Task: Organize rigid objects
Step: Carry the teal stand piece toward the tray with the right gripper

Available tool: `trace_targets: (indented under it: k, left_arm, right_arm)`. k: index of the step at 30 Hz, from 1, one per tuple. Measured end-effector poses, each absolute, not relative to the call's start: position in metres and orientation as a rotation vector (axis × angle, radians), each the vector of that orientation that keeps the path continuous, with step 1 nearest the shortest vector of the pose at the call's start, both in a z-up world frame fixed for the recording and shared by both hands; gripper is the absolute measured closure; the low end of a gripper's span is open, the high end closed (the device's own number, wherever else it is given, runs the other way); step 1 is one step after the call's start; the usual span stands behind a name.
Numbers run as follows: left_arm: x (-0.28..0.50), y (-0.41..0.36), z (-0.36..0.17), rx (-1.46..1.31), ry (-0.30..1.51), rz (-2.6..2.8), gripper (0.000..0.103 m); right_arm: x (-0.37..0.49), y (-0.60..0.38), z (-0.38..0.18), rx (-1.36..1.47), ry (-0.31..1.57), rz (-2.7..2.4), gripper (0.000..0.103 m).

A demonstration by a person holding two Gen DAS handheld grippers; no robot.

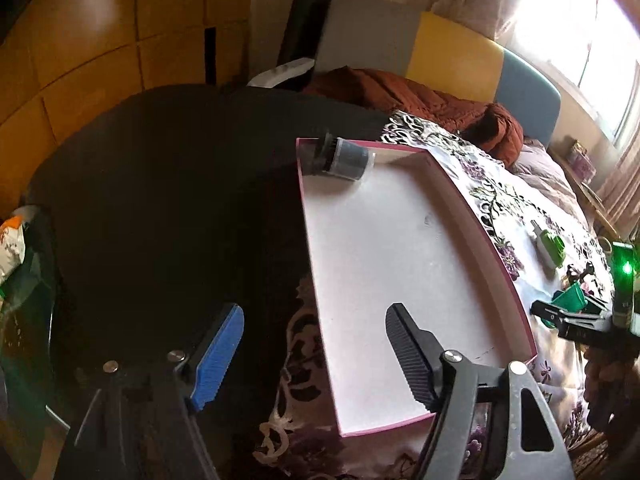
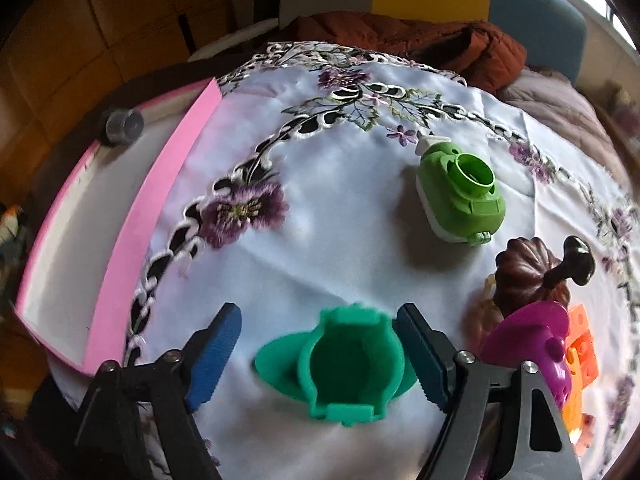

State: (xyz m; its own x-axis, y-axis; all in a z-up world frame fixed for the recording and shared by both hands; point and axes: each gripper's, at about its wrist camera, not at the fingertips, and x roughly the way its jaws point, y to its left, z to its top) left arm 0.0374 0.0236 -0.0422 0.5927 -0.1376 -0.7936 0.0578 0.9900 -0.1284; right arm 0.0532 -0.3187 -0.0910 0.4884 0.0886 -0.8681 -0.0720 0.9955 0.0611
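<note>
A pink-walled white tray [image 1: 400, 264] lies on the embroidered cloth, with a dark grey cylinder [image 1: 344, 158] in its far corner; tray [image 2: 176, 160] and cylinder [image 2: 122, 126] also show in the right wrist view. My left gripper [image 1: 316, 356] is open and empty over the tray's near left edge. My right gripper [image 2: 320, 356] is open around a teal plastic cup piece [image 2: 344, 368]; its right finger touches the piece, the left stands apart. A green-and-white gadget [image 2: 456, 196] lies further back.
A dark brown ribbed piece with a knob [image 2: 532, 276], a magenta piece [image 2: 536, 344] and orange blocks [image 2: 582, 352] crowd the right. The right gripper [image 1: 568, 316] shows at the left view's right edge. A brown quilt [image 1: 420, 96] lies behind; dark table [image 1: 180, 200] at left.
</note>
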Motion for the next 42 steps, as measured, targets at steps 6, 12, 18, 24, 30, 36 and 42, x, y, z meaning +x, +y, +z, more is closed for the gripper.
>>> trace_targets:
  k: [6,12,18,24,30,36,42]
  left_arm:
    - [0.035,0.032,-0.043,-0.106,0.93,-0.111,0.029]
    - [0.036,0.037,-0.049,-0.159,0.96,-0.143,0.029]
    - [0.033,0.039,-0.048,-0.165,0.958,-0.136,0.029]
    - [0.03,0.035,-0.041,-0.123,0.935,-0.123,0.029]
    - [0.029,0.03,-0.04,-0.1,0.931,-0.126,0.029]
    - [0.023,0.021,-0.034,-0.037,0.896,-0.117,0.029]
    - [0.021,0.016,-0.03,-0.009,0.884,-0.126,0.029]
  right_arm:
    - [0.047,-0.325,-0.09,0.071,1.048,0.052,0.023]
    - [0.044,-0.333,-0.088,0.101,1.062,0.051,0.03]
    - [0.048,-0.339,-0.081,0.123,1.061,0.057,0.032]
    - [0.046,-0.335,-0.075,0.096,1.061,0.057,0.035]
    - [0.034,-0.335,-0.069,0.095,1.021,0.035,0.041]
    - [0.033,-0.326,-0.073,0.057,1.003,0.011,0.073]
    - [0.036,-0.319,-0.073,0.054,0.995,0.003,0.073]
